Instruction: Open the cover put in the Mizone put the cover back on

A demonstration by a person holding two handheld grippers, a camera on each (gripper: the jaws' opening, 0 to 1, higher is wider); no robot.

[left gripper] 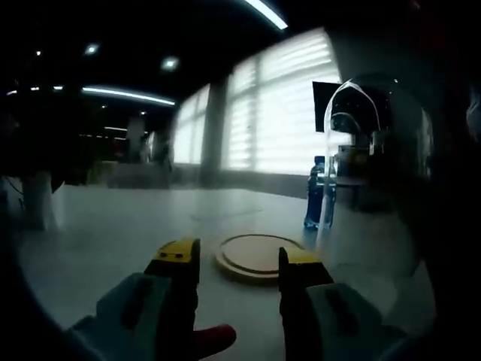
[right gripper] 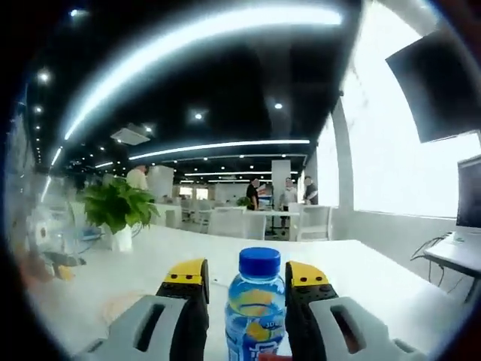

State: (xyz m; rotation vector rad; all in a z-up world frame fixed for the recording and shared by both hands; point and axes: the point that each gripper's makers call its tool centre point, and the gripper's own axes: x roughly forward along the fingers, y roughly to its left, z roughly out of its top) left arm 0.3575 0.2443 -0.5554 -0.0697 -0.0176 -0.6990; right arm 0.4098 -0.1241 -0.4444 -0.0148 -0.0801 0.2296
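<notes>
I had the clear cover (left gripper: 372, 173) off the round wooden base (left gripper: 259, 256) on the table (left gripper: 113, 226), my left tongs (left gripper: 239, 259) open and empty, my right tongs (right gripper: 246, 280) around the Mizone (right gripper: 256, 308), not yet put in.

So on the table (left gripper: 113, 226), the round base (left gripper: 259, 256) sits just ahead of the left gripper (left gripper: 237, 263), between its jaws as the left gripper view has it. The clear dome cover (left gripper: 376, 180) stands to the right of the base, and the bottle (left gripper: 319, 194) is further back near it, toward the table's far side. Over in the right gripper view the bottle (right gripper: 257, 304) stands upright between the right gripper (right gripper: 246, 277) jaws, with a potted plant (right gripper: 116, 210) off at the table's far left edge and people standing well behind.
</notes>
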